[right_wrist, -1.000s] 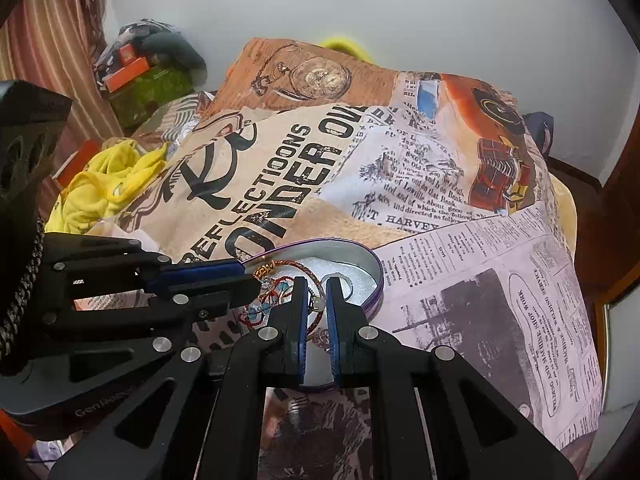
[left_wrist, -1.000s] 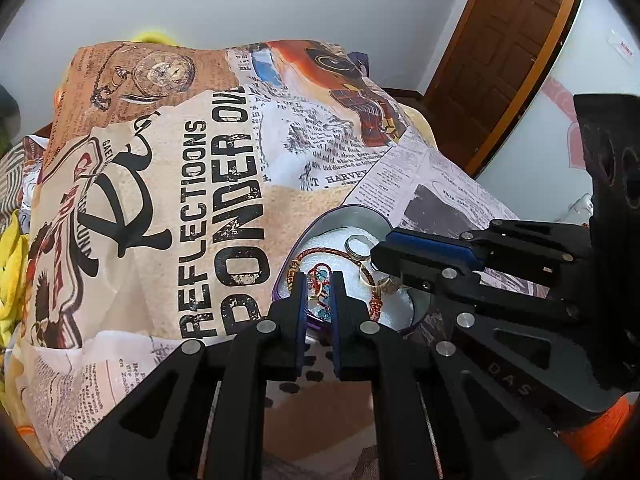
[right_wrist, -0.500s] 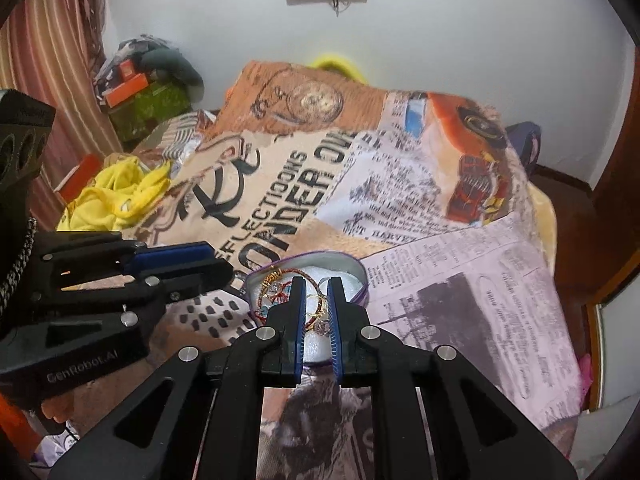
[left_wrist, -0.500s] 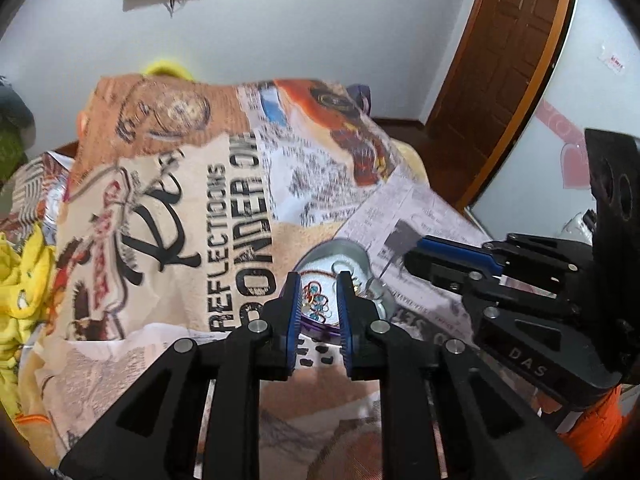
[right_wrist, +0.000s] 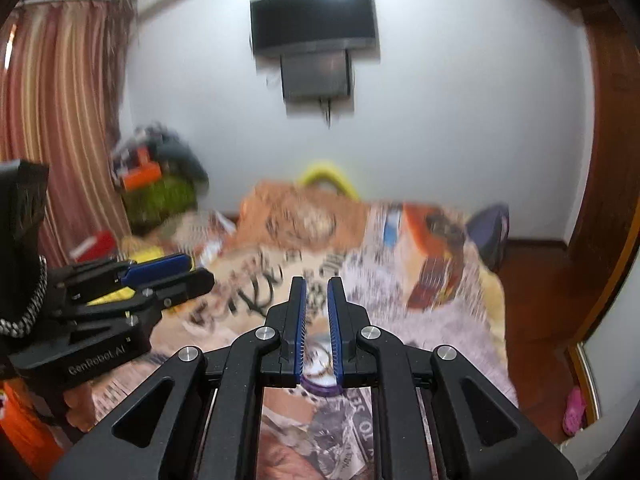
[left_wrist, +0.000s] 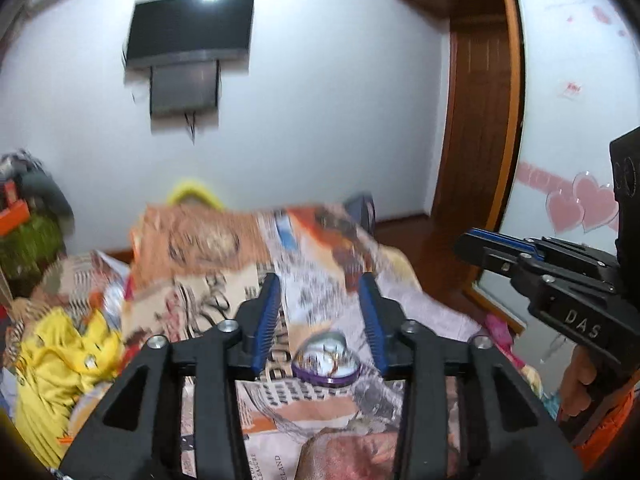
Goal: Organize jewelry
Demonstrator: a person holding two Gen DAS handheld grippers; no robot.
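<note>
here the left gripper (left_wrist: pixel 322 320) jaws gape empty, right gripper (right_wrist: pixel 317 322) jaws narrowly apart, above the printed bedspread (left_wrist: pixel 320 248) and heart-shaped tin (left_wrist: pixel 326 360).

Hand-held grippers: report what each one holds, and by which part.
Nothing is held. The left hand-held gripper is wide open and empty; the right hand-held gripper is slightly open and empty. The jewelry lies in the heart-shaped tin.

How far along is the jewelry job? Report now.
Done: jewelry lies in the heart-shaped tin on the bed cover. In hand: nothing; left tongs wide open, right tongs nearly closed and empty, both above the tin. Left: no lid or loose pieces visible; blur hides detail.
</note>
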